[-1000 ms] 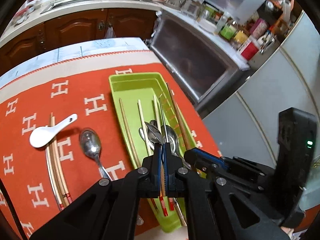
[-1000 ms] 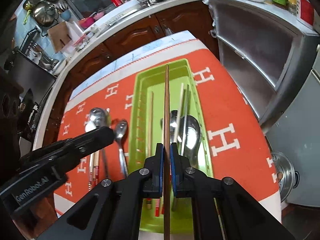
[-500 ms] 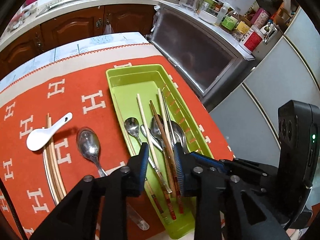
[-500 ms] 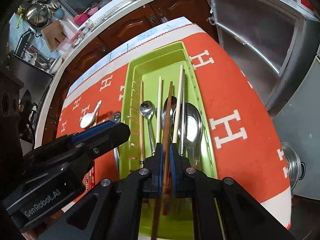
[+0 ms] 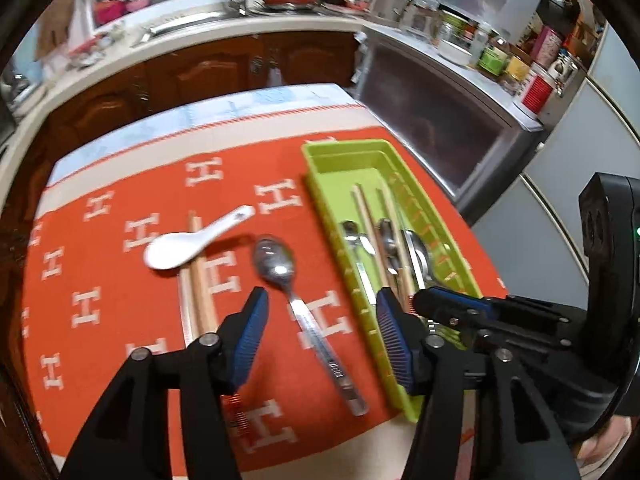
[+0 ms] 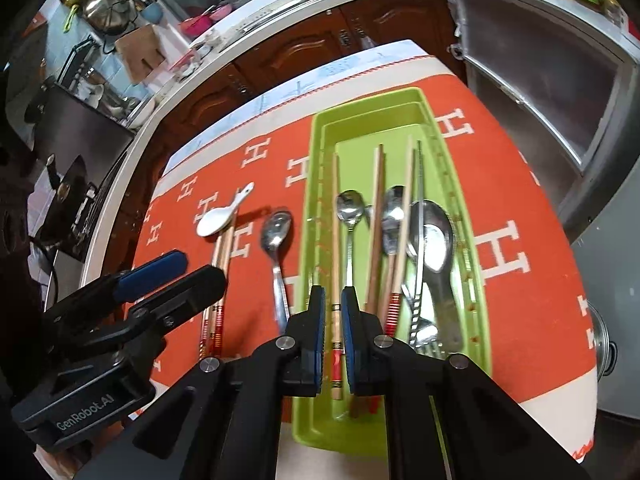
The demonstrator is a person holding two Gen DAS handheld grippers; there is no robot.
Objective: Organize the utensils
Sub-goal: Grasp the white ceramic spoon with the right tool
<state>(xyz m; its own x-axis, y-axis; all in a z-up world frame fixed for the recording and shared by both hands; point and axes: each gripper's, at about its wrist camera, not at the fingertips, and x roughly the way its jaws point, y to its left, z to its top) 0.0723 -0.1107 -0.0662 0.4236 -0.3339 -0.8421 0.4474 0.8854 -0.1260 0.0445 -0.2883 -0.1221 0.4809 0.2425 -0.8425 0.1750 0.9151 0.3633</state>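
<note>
1. Done so far, judging by how things lie: the green tray [image 6: 400, 120] on the orange cloth [image 5: 120, 300] already holds several chopsticks [image 6: 376, 216], three metal spoons, the largest [image 6: 434, 240] at the right, and what looks like a fork near its front end.
2. Left outside on the cloth: a steel spoon [image 5: 280, 268], a white soup spoon [image 5: 180, 246] and a pair of chopsticks [image 5: 198, 276] under it, all left of the tray.
3. Left claw [image 5: 320, 344]: spreading, nothing between its pads; it hangs above the steel spoon's handle, apart from it.
4. Right claw [image 6: 332, 336]: nearly pressed together, over the tray's front left. A chopstick [image 6: 335, 240] shows through the narrow gap but seems to lie in the tray below, not pinched.
5. My estimate: well over half done; three loose pieces remain, and the steel spoon looks like the next pick.
</note>
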